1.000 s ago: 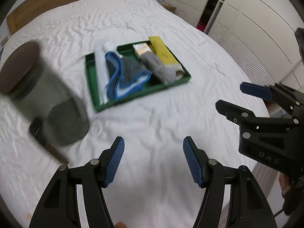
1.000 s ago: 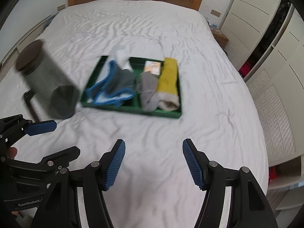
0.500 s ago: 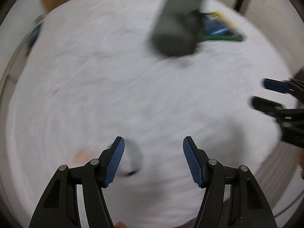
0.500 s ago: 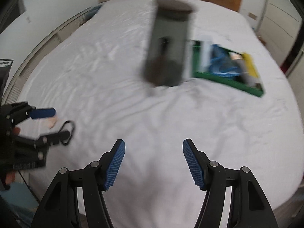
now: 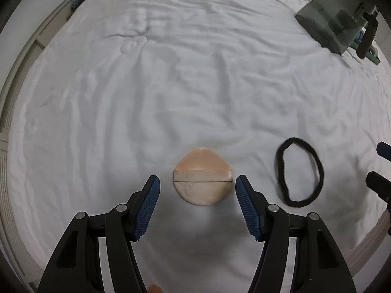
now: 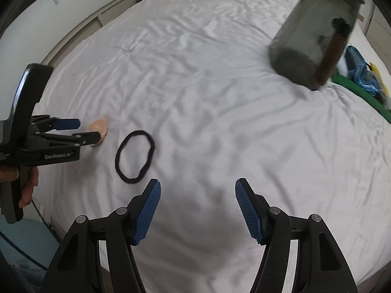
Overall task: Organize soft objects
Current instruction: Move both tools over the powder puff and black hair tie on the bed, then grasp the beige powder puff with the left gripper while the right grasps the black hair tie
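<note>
A peach-coloured teardrop powder puff [image 5: 202,177] lies on the white bed sheet [image 5: 171,85], between the blue pads of my left gripper [image 5: 197,194], which is open and hovers over it without touching. A black hair band [image 5: 300,172] lies in a loop just right of the puff. In the right wrist view the same hair band [image 6: 135,156] lies ahead-left of my open, empty right gripper [image 6: 197,201]. There the left gripper [image 6: 80,130] comes in from the left and partly covers the puff [image 6: 100,127].
A dark translucent jar with a handle [image 6: 315,34] stands on the bed at the far right, seen too as a jar [image 5: 334,22] in the left wrist view. Behind it is a green tray [image 6: 356,90] with folded cloths. The bed's near edge runs just below both grippers.
Both grippers swung left across the bed and lower, away from the green tray, which slid to the right edge of view. The puff and hair band came into view under them.
</note>
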A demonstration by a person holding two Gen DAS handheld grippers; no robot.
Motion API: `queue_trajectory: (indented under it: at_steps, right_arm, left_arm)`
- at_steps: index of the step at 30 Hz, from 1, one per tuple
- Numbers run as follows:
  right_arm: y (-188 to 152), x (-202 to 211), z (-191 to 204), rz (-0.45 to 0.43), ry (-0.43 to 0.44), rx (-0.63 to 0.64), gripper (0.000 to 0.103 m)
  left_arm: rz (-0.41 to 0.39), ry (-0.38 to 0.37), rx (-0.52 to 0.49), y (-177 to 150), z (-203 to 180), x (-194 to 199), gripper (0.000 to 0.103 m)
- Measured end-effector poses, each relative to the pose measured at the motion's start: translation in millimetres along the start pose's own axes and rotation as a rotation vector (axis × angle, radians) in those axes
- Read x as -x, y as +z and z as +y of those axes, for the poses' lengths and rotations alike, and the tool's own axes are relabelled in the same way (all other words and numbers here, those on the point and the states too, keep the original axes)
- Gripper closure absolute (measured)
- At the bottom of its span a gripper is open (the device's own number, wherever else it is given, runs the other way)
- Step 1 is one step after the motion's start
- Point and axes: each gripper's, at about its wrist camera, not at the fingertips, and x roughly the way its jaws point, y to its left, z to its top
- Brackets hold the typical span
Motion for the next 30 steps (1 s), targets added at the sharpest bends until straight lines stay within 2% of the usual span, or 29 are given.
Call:
queue_trajectory:
  at_steps: [3,5,9,11,13,15,16,17,20,25,30]
  right_arm:
    - [7.1,-11.1,7.3,0.008,0.002,0.02,0.039]
    - [10.4,-15.9,13.1,0.012,0.008,0.028,0.039]
    - [17.0,-27.2,27.4,0.014,0.029,0.046,0.039]
    - [18.7,-34.3,35.4,0.01,0.039,0.047,0.039]
    - [22.1,-43.4,42.5,0.011,0.055,0.042,0.039]
    - [24.4,-52.5,48.6,0.014,0.071,0.028,0.038]
    - [25.9,-56.5,50.9,0.017,0.082,0.014,0.037]
    - [28.6,-62.3,50.5,0.019,0.088,0.008,0.037]
    - [31.5,-73.6,57.0,0.028,0.094,-0.003,0.037]
    - [37.6,-90.4,69.1,0.049,0.091,-0.014,0.037]
    - [37.3,-106.5,67.9,0.088,0.085,-0.06,0.039]
  left_arm:
    - [0.016,-0.023,-0.017,0.5,-2.5,-10.3,0.045]
    - [0.023,-0.012,-0.026,-2.5,-4.6,-17.7,0.045]
    - [0.022,-0.033,-0.001,-4.0,0.3,-26.0,0.045]
    - [0.021,-0.043,0.007,-6.2,4.7,-28.3,0.057]
    - [0.019,-0.05,0.001,-3.2,9.4,-31.6,0.057]
    - [0.014,-0.049,-0.004,-4.2,11.9,-32.9,0.062]
    - [0.011,-0.043,-0.006,-5.6,14.8,-33.2,0.076]
    - [0.01,-0.035,-0.007,-7.2,17.7,-33.2,0.08]
    - [0.01,-0.039,0.003,-9.5,31.2,-36.7,0.085]
    - [0.002,-0.044,0.007,-8.8,48.4,-43.8,0.087]
    - [-0.006,-0.056,0.005,-10.9,49.9,-46.9,0.087]
